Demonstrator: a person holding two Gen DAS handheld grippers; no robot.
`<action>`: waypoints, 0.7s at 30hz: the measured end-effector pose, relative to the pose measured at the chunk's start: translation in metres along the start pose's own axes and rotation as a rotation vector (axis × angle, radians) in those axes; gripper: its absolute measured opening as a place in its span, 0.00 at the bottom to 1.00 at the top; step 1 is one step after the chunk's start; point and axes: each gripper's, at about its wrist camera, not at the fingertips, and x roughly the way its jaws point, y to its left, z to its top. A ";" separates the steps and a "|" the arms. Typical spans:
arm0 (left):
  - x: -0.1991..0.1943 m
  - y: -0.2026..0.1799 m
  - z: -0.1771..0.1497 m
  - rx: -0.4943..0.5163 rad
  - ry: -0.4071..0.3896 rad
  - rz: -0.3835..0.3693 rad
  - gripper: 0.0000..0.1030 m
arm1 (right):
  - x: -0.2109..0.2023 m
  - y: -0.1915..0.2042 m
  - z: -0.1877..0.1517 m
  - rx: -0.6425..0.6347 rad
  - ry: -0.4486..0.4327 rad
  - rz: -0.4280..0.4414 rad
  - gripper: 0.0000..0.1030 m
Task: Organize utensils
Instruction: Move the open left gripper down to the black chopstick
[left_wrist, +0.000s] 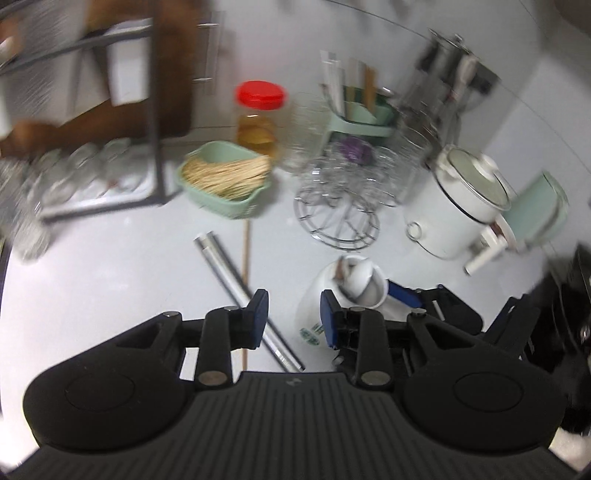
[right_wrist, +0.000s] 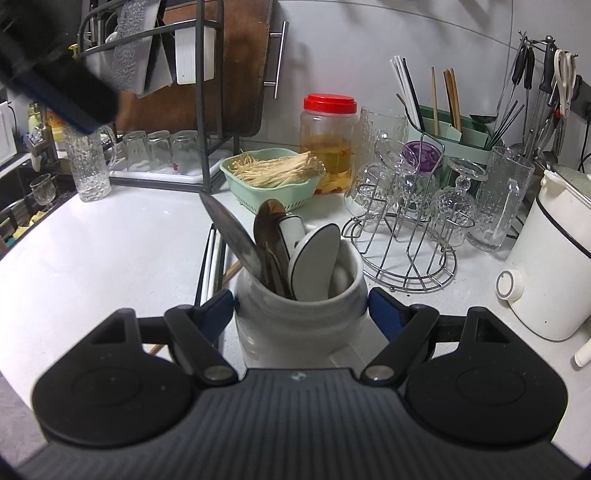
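The right gripper (right_wrist: 301, 314) is clamped around a white ceramic utensil crock (right_wrist: 301, 317), one blue pad pressed to each side of its belly. Standing in the crock are a steel knife blade (right_wrist: 231, 236), a brown metal spoon (right_wrist: 269, 221) and white ceramic spoons (right_wrist: 317, 258), all leaning up and away from the jaws.

The left gripper (left_wrist: 293, 317) hangs just left of that crock with its jaws apart and nothing between them. Under its left finger, flat on the white countertop (right_wrist: 110, 240), lie a pair of silver metal chopsticks (left_wrist: 236, 284) and, crossing them, a thin wooden chopstick (left_wrist: 245, 258).

Beyond the crock a mint-green plastic basket of pale noodle-like sticks (right_wrist: 273, 175) sits in the way, and behind that a clear plastic jar with a red lid (right_wrist: 328, 144). To the right of the crock stands a wire rack hung with upturned cut-glass goblets (right_wrist: 406, 221), then a white electric cooker (right_wrist: 546, 258) at the far right. Behind the rack a green caddy holding upright chopsticks (right_wrist: 454, 125) rests against the wall. Off to the left is a dark metal dish rack (right_wrist: 177, 110) with tumblers upside down on its tray.
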 end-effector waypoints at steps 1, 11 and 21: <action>-0.002 0.006 -0.007 -0.023 -0.010 0.011 0.34 | 0.000 0.000 0.000 0.000 0.001 0.001 0.79; -0.002 0.069 -0.063 -0.261 -0.040 0.040 0.34 | 0.001 0.004 0.001 0.004 0.016 -0.024 0.79; 0.045 0.103 -0.088 -0.330 0.009 -0.073 0.34 | 0.001 0.010 0.005 0.014 0.064 -0.061 0.77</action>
